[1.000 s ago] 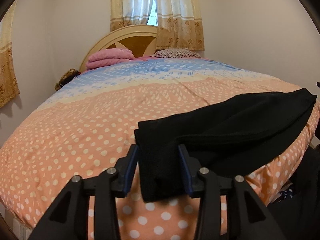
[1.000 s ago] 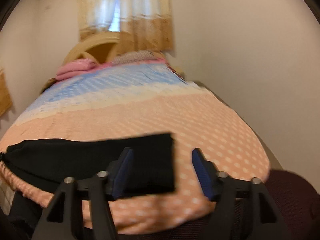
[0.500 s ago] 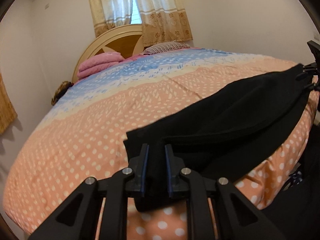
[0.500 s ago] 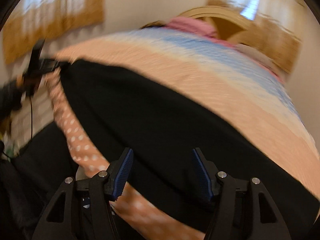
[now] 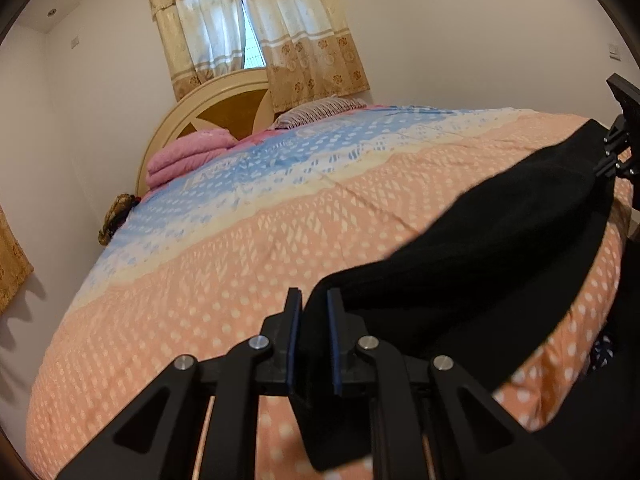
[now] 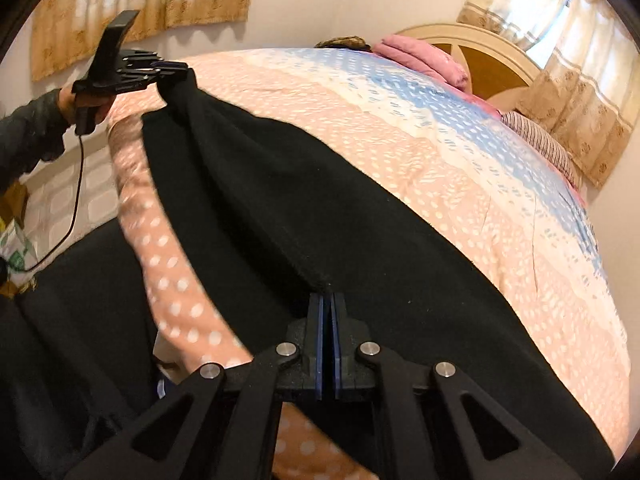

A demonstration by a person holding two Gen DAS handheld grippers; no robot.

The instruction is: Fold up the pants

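Bed (image 5: 224,280) with a quilt banded peach and blue, dotted white; black pants (image 5: 500,248) lie stretched along its near edge. At the far end, a rounded headboard (image 5: 224,108), a folded pink blanket (image 5: 188,156) and a striped pillow (image 5: 320,110); patterned curtains (image 5: 260,36) hang above. Nothing stands between either gripper and the cloth. Left gripper (image 5: 312,344): jaws narrow, blue pads pressed on one end of the pants, a flap of cloth hanging below the fingers; the gripper tilts down toward the quilt. In the right wrist view the same gripper (image 6: 168,70) shows at upper left, lifting that end clear of the bed, held by a hand (image 6: 86,104) in a dark sleeve (image 6: 28,136), a thin cable (image 6: 76,196) hanging from it. Right gripper (image 6: 327,332): jaws shut tight, pinching a ridge of the pants at the other end, pointing steeply down at the cloth
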